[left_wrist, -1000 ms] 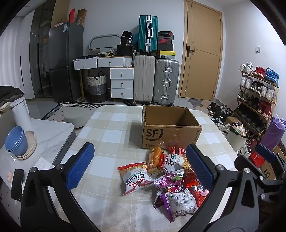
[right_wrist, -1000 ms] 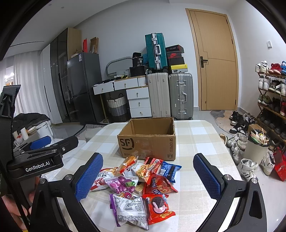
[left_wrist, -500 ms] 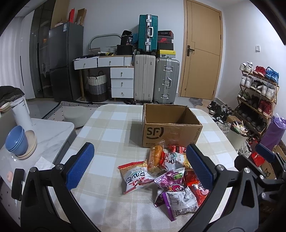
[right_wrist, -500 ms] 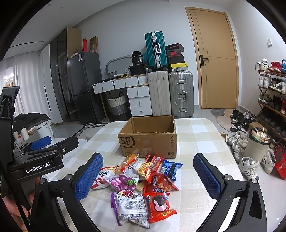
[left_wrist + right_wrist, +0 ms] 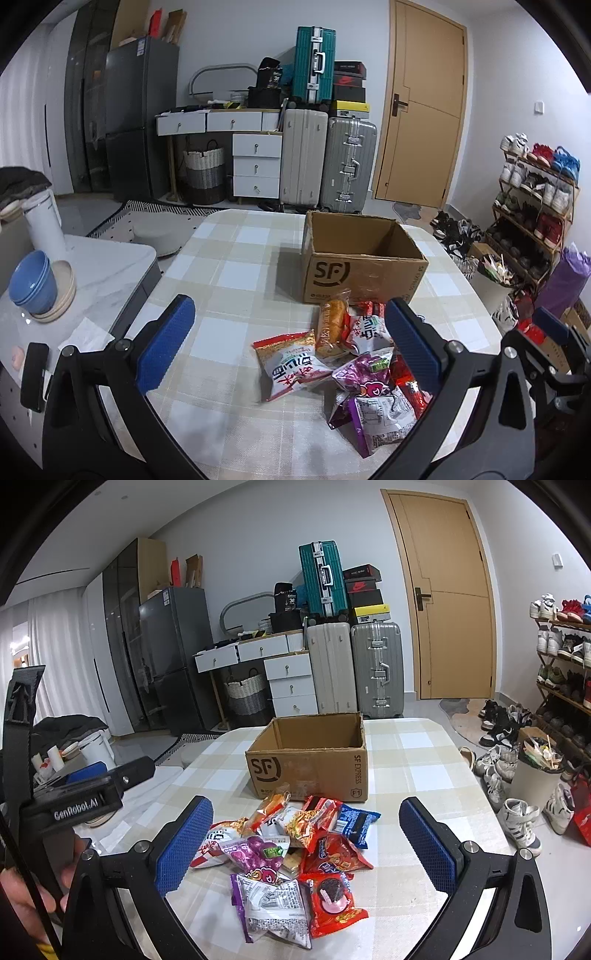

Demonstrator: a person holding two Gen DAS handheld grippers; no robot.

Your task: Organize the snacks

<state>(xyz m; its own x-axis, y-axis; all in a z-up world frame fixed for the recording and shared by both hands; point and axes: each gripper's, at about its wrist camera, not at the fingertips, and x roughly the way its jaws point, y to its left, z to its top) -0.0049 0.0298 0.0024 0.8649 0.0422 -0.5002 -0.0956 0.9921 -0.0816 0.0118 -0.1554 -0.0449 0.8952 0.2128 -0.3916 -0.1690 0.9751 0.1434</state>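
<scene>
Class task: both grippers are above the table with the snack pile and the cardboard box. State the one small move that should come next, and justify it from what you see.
Probably lower the right gripper onto a top packet of the snack pile. Both it and the left gripper are open and hold nothing, the cardboard box looks empty, and every packet lies loose on the table in front of it.

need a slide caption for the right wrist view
Open right tongs hover over a pile of snack packets in front of an empty SF cardboard box on a checked table.

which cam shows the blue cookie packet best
The right wrist view: the blue cookie packet lies unobstructed at the pile's right edge, near the cardboard box. In the left wrist view I cannot make it out.
</scene>
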